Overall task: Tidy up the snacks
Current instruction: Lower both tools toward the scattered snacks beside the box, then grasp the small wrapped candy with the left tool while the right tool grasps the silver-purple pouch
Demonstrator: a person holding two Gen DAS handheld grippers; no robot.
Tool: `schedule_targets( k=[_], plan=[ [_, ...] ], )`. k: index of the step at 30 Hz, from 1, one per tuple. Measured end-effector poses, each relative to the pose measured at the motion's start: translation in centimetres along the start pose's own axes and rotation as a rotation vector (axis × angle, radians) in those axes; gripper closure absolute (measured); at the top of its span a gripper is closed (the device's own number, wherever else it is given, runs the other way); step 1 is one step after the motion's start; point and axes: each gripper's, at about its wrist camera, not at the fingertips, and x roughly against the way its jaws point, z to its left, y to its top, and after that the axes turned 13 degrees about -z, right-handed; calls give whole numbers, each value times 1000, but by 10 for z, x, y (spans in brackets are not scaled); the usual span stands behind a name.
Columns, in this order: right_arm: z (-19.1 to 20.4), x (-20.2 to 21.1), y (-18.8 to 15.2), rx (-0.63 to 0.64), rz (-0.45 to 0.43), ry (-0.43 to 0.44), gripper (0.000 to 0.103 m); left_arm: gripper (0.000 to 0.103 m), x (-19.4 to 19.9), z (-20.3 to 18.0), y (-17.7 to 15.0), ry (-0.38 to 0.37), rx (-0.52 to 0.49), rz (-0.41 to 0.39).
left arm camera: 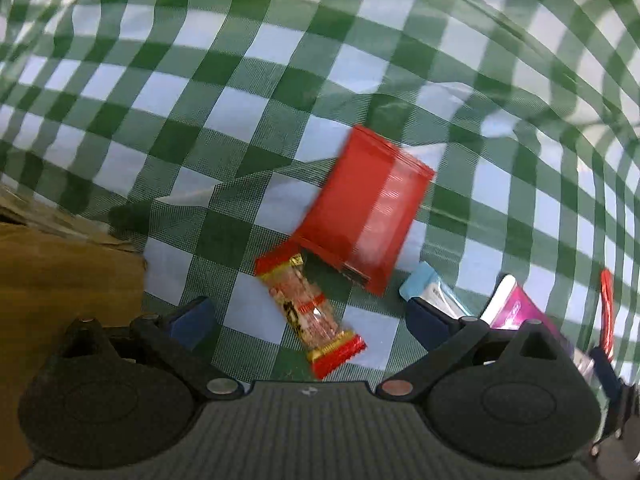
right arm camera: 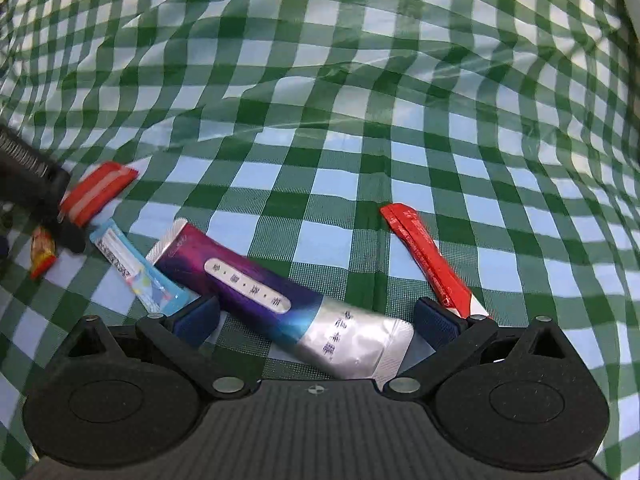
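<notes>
Lying on the checked cloth point(right arm camera: 400, 128) between the wide-spread, empty fingers of the right gripper point(right arm camera: 316, 320), the purple-and-silver pouch point(right arm camera: 280, 300) looks light, soft and slick, best pinched across its middle, while the left gripper point(left arm camera: 308, 320), likewise wide and empty, straddles a crinkly candy bar point(left arm camera: 312, 312)

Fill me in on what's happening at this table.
Snacks are being sorted on a green checked cloth. The left gripper is open over a small red-and-gold candy, beside a red packet. The right gripper is open around a purple-and-silver pouch, with a blue sachet and a red stick pack alongside. Nothing is gripped.
</notes>
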Motion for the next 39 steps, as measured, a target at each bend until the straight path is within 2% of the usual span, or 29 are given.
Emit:
schedule_targets(
  k=[3, 4, 5, 6, 7, 8, 10, 12, 13, 14, 15, 18, 22, 26, 32, 33, 34, 35, 37, 39],
  plan=[
    [2, -1, -3, 25, -14, 9, 1, 2, -1, 4, 5, 7, 27, -10],
    [2, -2, -2, 32, -15, 14, 1, 8, -1, 4, 6, 14, 25, -17],
    [1, -2, 0, 38, -14, 19, 1, 20, 0, 5, 8, 32, 13, -27],
    [1, -5, 2, 45, -11, 24, 1, 26, 3, 9, 11, 55, -12, -49],
    [0, -8, 4, 51, -7, 28, 1, 54, 7, 7, 12, 56, -38, -78],
    [0, -10, 6, 58, 2, 32, 1, 76, 9, 3, 15, 51, -63, -101],
    [2, -10, 6, 87, 2, 51, 16, 77, 14, 5, 16, 60, -90, -116],
    [11, 2, 4, 131, -24, 80, 62, 77, 17, 8, 12, 53, -108, -123],
    [17, 7, 2, 166, -22, 86, 71, 77, 19, 9, 9, 47, -117, -122],
    [23, 13, 0, 192, -16, 94, 87, 77, 22, 10, 3, 37, -123, -121],
    [28, 19, -3, 214, -10, 96, 95, 77, 25, 13, -2, 25, -132, -122],
    [35, 33, -9, 230, -9, 80, 97, 77, 38, 17, -18, -11, -160, -138],
    [26, 55, -7, 125, -38, -6, 97, 77, 66, 19, -31, -80, -186, -156],
    [15, 83, -5, 20, -67, -71, 97, 76, 76, 29, -42, -144, -177, -113],
    [15, 110, -25, -43, -22, -115, 97, 78, 54, 38, -60, -112, -185, 9],
    [15, 113, -30, -62, -7, -129, 97, 80, 54, 39, -63, -112, -189, 9],
    [15, 116, -34, -75, 3, -136, 97, 90, 55, 39, -66, -114, -198, 10],
    [16, 120, -39, -91, 10, -142, 97, 95, 57, 40, -68, -124, -201, 11],
    [16, 126, -45, -126, 13, -156, 97, 95, 65, 40, -73, -150, -204, 0],
    [18, 136, -52, -185, 9, -165, 97, 95, 68, 38, -76, -134, -219, -11]
  ],
)
